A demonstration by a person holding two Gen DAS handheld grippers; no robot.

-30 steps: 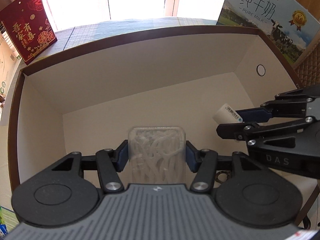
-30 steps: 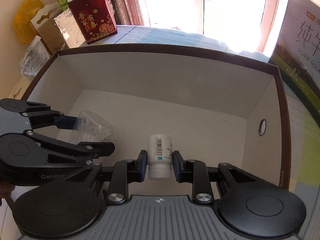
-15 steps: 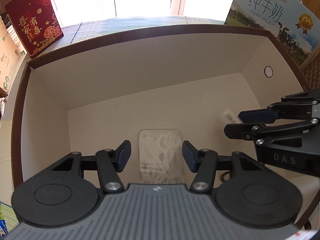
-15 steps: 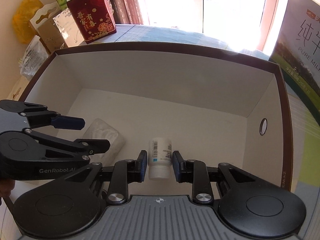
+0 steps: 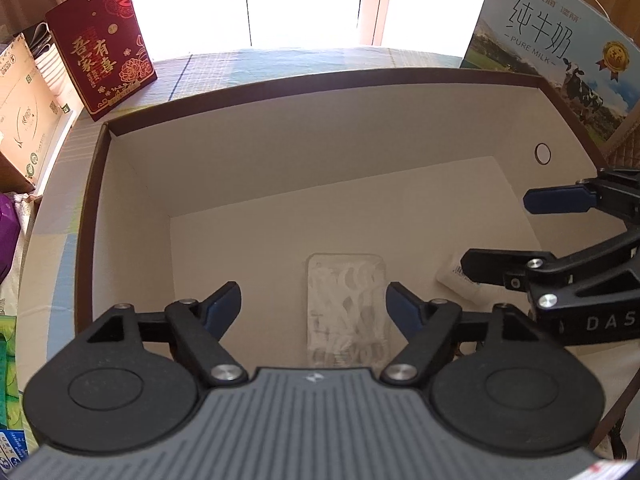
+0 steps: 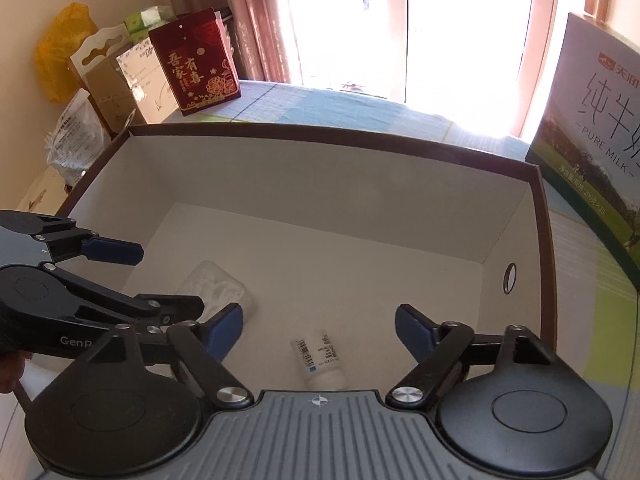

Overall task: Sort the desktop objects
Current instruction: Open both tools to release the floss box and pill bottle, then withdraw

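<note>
Nearest the left wrist camera, the left gripper stood with its jaws spread wide, having just been opening; nothing was pinched between its blue pads, though the clear plastic packet lay flat on the floor of the box right under the gap, touching neither pad. Nearest the right wrist camera, the right gripper likewise had its jaws far apart, having just been opening; the small white bottle lay on its side on the box floor below the gap, its barcode label up, clear of both pads. In that same view the left gripper came in from the left edge, one blue finger above the packet, which sat just left of the bottle; in the left view the right gripper reached in from the right, its lower finger crossing over the bottle. Both things lay near the front of the cardboard box, whose pale walls had a dark brown rim and a small round hole in the right wall. Beyond the box stood a red gift box at the far left and a milk carton at the far right, on a checked cloth; behind them were bright windows and curtains.
</note>
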